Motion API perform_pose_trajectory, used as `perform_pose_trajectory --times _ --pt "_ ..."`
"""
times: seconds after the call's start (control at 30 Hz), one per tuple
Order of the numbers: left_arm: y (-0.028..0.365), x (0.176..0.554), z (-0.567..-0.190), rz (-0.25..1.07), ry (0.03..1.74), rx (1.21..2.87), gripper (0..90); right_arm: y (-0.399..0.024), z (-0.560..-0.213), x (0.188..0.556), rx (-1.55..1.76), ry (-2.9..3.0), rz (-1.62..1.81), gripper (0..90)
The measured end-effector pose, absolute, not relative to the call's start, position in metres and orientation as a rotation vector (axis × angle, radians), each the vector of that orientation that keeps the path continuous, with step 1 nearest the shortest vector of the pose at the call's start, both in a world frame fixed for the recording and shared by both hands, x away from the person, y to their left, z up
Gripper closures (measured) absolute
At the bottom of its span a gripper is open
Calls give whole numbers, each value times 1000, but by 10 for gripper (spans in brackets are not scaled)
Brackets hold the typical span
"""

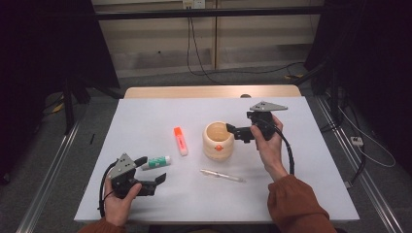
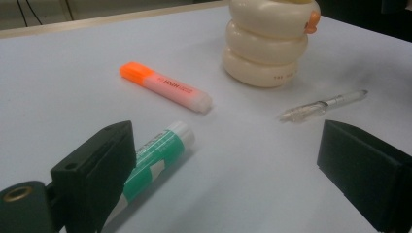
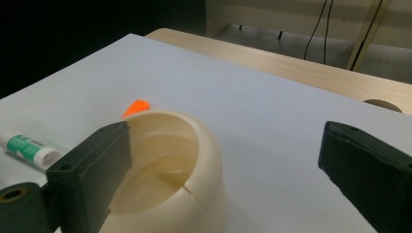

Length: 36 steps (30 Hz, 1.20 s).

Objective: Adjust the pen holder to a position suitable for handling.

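Note:
A cream ringed holder (image 1: 216,141) with an orange beak stands mid-table, its hollow empty (image 3: 165,170). My right gripper (image 1: 236,132) is open at its right side; in the right gripper view one jaw overlaps the rim and the other stands well off to the side (image 3: 223,174). An orange highlighter (image 1: 180,141) lies left of the holder. A green-and-white glue stick (image 1: 156,162) lies near the front left. My left gripper (image 1: 153,169) is open just in front of it, with one jaw beside the stick (image 2: 155,155). A clear pen (image 1: 222,175) lies in front of the holder.
The white table top (image 1: 145,121) ends in a wooden strip (image 1: 209,91) at the far edge. Bare surface lies between the left gripper's jaws (image 2: 233,160), with the pen (image 2: 323,104) and highlighter (image 2: 165,87) farther ahead. Cables hang behind the table.

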<state>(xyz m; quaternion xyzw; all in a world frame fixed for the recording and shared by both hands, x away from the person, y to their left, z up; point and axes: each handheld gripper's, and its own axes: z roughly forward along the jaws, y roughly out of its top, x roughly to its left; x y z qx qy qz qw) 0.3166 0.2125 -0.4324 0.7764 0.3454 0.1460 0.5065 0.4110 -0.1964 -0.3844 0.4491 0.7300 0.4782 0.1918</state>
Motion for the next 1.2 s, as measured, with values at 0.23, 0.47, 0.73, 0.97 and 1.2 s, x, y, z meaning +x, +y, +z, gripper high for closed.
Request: perform_pose_trajectory --times 0.23,0.47,0.73,0.97,1.2 --pt "213 316 -432 360 835 1870 67 -208 -384 395 1232 2023 1328 43" --pt "214 317 -432 365 835 1870 67 -221 -392 381 1239 2006 1335 48" --pt "215 316 -431 371 838 1861 67 -236 -403 364 1250 2008 1325 49" --pt "217 317 -430 381 844 1845 67 -247 -413 350 1265 1999 1319 51" --pt "221 317 -429 398 858 1834 67 -254 -422 337 1280 1989 1319 53"
